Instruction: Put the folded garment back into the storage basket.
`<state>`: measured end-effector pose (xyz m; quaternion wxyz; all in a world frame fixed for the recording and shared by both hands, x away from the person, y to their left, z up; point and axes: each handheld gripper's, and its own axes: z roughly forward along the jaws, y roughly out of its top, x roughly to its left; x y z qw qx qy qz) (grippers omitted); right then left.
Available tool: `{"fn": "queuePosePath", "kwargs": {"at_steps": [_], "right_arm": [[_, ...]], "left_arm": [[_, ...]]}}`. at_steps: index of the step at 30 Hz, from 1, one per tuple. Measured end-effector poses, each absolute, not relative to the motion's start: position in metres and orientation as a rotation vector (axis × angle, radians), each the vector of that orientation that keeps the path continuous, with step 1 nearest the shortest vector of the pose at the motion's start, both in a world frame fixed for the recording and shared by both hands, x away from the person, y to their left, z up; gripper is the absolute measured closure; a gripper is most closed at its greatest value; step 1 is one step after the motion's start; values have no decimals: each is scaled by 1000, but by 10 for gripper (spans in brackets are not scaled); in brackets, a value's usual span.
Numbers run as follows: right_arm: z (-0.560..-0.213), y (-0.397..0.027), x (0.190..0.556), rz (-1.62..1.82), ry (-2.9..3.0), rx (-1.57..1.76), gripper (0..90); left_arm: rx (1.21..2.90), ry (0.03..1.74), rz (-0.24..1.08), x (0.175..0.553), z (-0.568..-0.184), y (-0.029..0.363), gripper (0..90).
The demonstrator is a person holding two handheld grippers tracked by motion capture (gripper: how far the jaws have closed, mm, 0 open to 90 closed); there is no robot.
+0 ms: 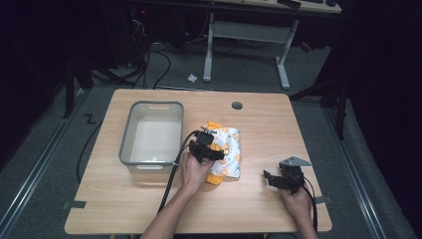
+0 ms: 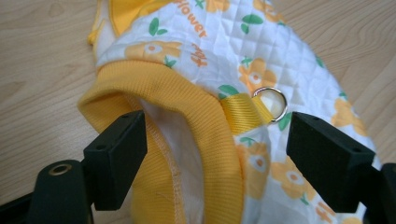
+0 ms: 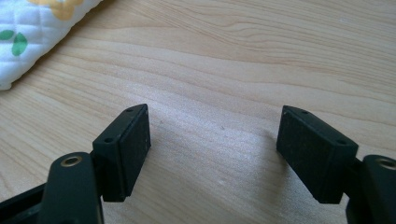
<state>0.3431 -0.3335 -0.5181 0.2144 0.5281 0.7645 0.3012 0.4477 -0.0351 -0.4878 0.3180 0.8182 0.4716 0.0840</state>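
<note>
A small quilted white garment (image 1: 226, 149) with orange flowers and yellow ribbed trim lies at the table's middle. My left gripper (image 1: 205, 145) hovers over its left side, open. In the left gripper view the jaws of the left gripper (image 2: 217, 144) straddle the yellow ribbed hem (image 2: 201, 121), a yellow strap and a metal ring (image 2: 272, 101), without pinching them. My right gripper (image 1: 278, 178) stands open over bare wood to the right of the garment. Between the jaws of the right gripper (image 3: 212, 149) there is only tabletop, and a corner of the garment (image 3: 28, 32) shows at the upper left.
A grey plastic bin (image 1: 130, 134), with nothing inside, stands left of the garment on the wooden table (image 1: 124, 199). A round cable hole (image 1: 237, 105) sits near the far edge. Cables trail from both grippers toward the person. Beyond the table stand a desk frame and floor cables.
</note>
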Motion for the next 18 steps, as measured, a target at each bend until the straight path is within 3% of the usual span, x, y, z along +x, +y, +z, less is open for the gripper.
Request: {"fn": "queuePosePath", "kwargs": {"at_steps": [18], "right_arm": [[-518, -334, 343, 836, 2121, 1462, 263]], "left_arm": [[2260, 1295, 259, 454, -506, -44, 230]]}}
